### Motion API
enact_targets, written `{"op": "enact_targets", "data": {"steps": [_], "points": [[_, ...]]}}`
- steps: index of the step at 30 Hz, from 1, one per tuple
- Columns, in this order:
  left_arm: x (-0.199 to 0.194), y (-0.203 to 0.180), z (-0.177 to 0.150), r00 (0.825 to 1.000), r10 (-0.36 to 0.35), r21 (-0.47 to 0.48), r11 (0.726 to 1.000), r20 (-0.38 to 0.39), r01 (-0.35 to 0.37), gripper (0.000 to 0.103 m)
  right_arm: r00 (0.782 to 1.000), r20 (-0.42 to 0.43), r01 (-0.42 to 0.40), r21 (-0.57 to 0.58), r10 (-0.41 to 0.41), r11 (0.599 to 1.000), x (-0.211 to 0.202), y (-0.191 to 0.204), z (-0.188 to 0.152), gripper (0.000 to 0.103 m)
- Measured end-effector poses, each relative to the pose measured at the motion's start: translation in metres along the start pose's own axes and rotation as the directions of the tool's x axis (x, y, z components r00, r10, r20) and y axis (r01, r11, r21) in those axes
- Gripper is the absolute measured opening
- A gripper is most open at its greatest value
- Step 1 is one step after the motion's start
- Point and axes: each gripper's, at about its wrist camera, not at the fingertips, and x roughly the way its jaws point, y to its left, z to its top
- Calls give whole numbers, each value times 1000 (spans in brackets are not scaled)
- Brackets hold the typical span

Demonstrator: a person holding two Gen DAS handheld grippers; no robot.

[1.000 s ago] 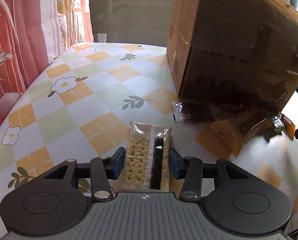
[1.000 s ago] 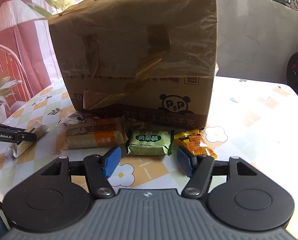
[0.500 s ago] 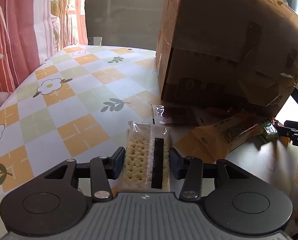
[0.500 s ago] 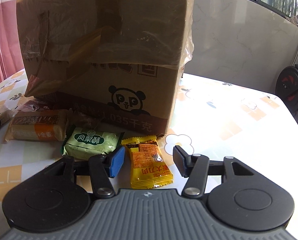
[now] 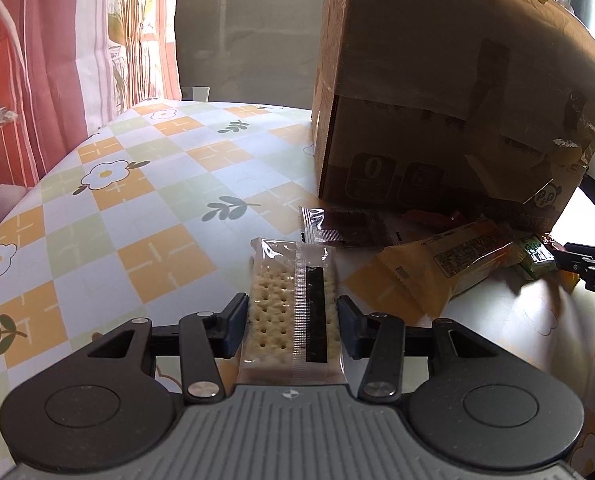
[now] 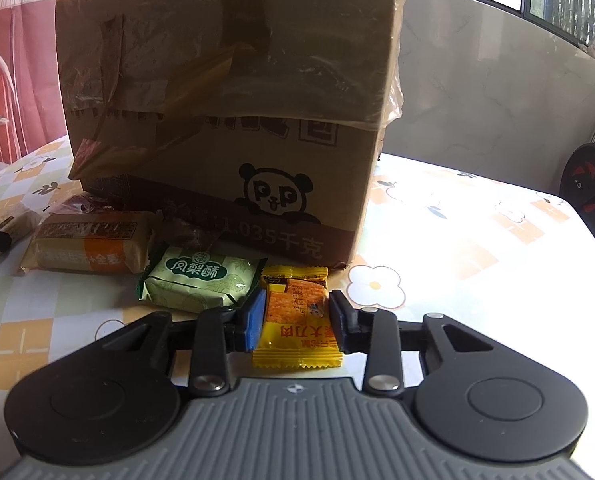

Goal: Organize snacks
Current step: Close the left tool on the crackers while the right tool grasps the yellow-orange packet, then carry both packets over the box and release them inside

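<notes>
Low in the left wrist view, the left hand-held gripper (image 5: pixel 291 330) pinches a clear-wrapped cracker pack (image 5: pixel 291 316) by its long sides, both pads pressed to the wrapper. The pack runs up the centre of the frame from the gripper body, pale dotted crackers showing beside a black strip on the film. Beyond it, toward the right, lie a dark clear-ended packet (image 5: pixel 349 230) and an orange-tan biscuit pack (image 5: pixel 445 268), then a cardboard box (image 5: pixel 457 100) filling the upper right. The tips of the right hand-held gripper (image 5: pixel 589 266) enter at the right edge, over the checked, flower-printed surface (image 5: pixel 137 200).

At the bottom centre of the right wrist view, the right hand-held gripper (image 6: pixel 297 320) has just been closing on a small yellow snack packet (image 6: pixel 297 324) that lies flat on the surface (image 6: pixel 477 260); both pads now meet the packet's edges. The packet shows an orange panel and red lettering, its crimped end toward the camera. Just left of it sits a green pastry packet (image 6: pixel 199 280), touching the blue pad's side, and farther left the biscuit pack (image 6: pixel 89 248). Behind them the box (image 6: pixel 225 100), printed with a panda and patched with tape, fills the upper frame.
</notes>
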Motion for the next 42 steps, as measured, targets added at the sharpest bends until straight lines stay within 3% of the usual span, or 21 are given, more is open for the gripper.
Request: {"op": "enact_targets", "data": {"steps": [9,15,19,25,30,35,38,42], "points": [[-5,1,-4,1000,-25,-7,1000,8,26,49,1000,2,-7,7,7,1000,-1,0,0,36],[-27,-1,-2,997,-31,2,1000,70,31,48,999,30,31,61,-33,998,-10,-4,4,35],[-41,-4,9,992,-29,10,1000,124,28,48,996,91,10,99,-19,995,-36,0,7,35],[-65,-21,48,970,-73,67,996,233,59,49,974,228,-28,77,10,997,-78,7,46,35],[-91,-41,99,927,-126,95,991,354,98,49,935,354,-55,33,40,998,-111,14,97,35],[-105,-70,144,888,-169,138,983,427,121,49,919,392,-60,15,49,998,-116,16,144,35],[-101,-83,168,883,-195,142,979,426,147,49,927,373,-63,32,47,997,-105,7,169,35],[-76,-100,197,895,-214,154,974,391,166,49,947,321,-37,61,15,997,-81,-4,193,35]]}}
